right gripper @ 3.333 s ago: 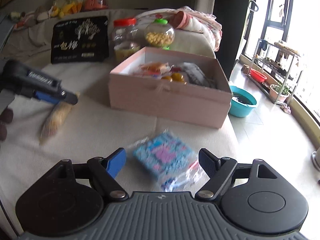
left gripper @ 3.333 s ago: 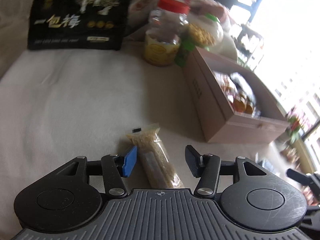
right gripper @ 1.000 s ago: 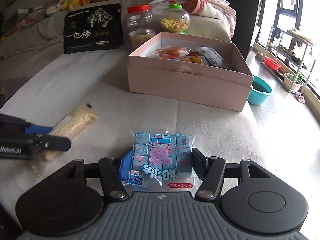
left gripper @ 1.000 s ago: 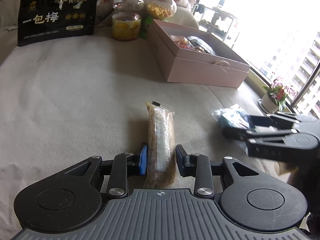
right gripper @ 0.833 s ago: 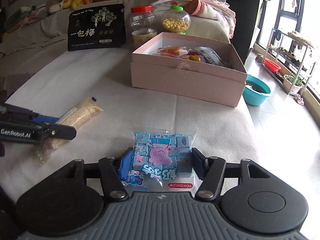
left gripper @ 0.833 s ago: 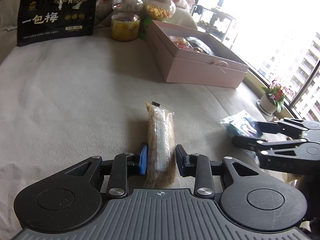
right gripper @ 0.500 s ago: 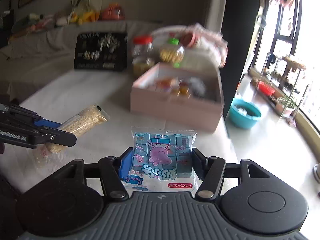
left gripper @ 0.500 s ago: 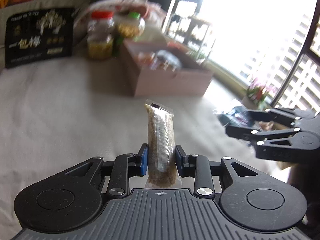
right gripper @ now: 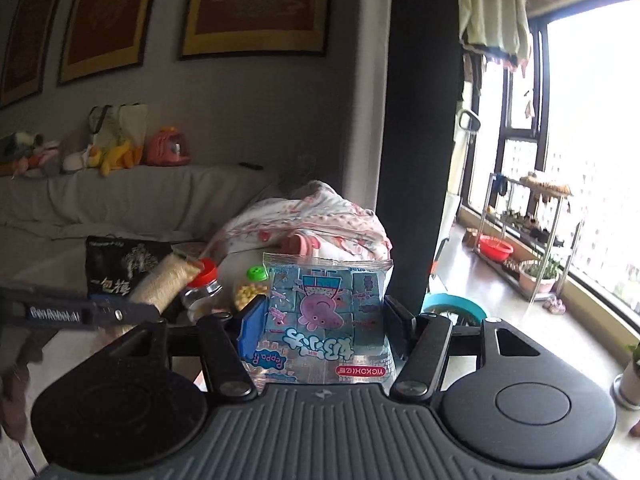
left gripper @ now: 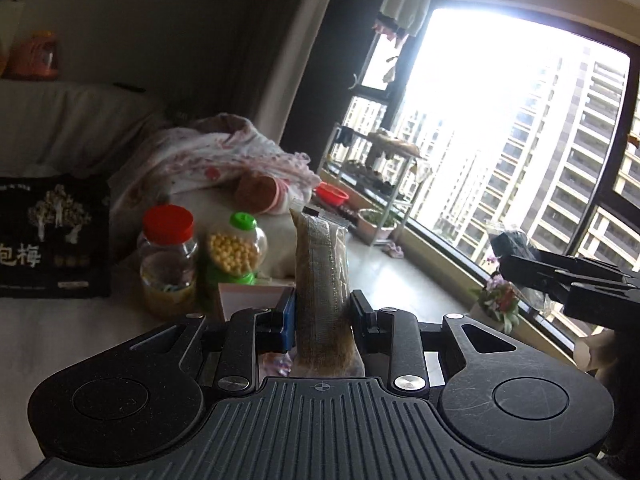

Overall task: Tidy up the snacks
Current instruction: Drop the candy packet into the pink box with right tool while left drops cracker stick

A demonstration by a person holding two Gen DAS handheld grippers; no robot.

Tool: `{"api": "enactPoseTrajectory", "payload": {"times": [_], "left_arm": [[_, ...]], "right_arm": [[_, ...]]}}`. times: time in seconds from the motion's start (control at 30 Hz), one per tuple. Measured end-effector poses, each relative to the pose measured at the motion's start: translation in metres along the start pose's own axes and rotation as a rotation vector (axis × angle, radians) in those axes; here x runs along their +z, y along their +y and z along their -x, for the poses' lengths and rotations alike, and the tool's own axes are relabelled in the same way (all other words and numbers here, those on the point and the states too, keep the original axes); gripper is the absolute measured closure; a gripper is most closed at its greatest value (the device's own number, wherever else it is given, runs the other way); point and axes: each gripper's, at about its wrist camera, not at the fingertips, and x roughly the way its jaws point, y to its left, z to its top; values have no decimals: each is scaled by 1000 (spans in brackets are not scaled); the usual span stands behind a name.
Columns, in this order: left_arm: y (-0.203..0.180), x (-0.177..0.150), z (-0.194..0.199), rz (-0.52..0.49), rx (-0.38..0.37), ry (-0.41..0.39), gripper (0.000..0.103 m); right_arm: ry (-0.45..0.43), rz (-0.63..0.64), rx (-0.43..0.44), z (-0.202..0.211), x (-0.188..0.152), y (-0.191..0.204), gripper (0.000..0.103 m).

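Left wrist view: left gripper (left gripper: pixel 322 314) clenched on an upright grain packet (left gripper: pixel 322 276), jars (left gripper: pixel 168 260) beyond. Right gripper (right gripper: pixel 324 320) grasps a blue candy packet (right gripper: pixel 326 312), lifted.

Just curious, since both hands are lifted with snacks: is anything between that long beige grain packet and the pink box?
Nothing visible blocks it. The long beige grain packet, clamped in the left gripper, hangs just before the pink box, whose corner peeks out behind the fingers.

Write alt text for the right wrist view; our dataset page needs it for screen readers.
The right gripper is shut on a flat blue cartoon-pig snack packet, held up facing a grey wall. At left, the left gripper holds a long clear packet of beige grains, in front of a red-lidded plastic jar.
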Motion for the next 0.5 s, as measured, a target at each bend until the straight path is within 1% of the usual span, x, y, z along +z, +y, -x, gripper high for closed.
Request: {"api": "enactPoseTrajectory", "payload": {"times": [0.1,0.2,0.23,0.27,0.3,0.37,0.43,0.5], "left_arm": [[9,-4,-46,1,0,54,70],[20,-13,-94,38,-66,125,70],[22,-19,-111,40,-76,157,70],[24,-24,-125,33,-72,183,69],[26,-28,-137,21,-58,192,69],[31,-33,-148,5,-37,176,69],[38,-33,-147,37,-54,154,69],[46,-30,-138,70,-64,135,69]], "right_arm": [[45,-14,-13,-41,1,-7,42],[111,-33,1,-86,-6,-8,42],[134,-47,7,-101,-10,-5,42],[158,-61,13,-115,-14,-3,42],[180,-72,18,-128,-18,-1,42],[216,-87,26,-151,-27,4,42],[250,-106,36,-171,-34,8,40],[281,-139,55,-185,-40,9,34]]}}
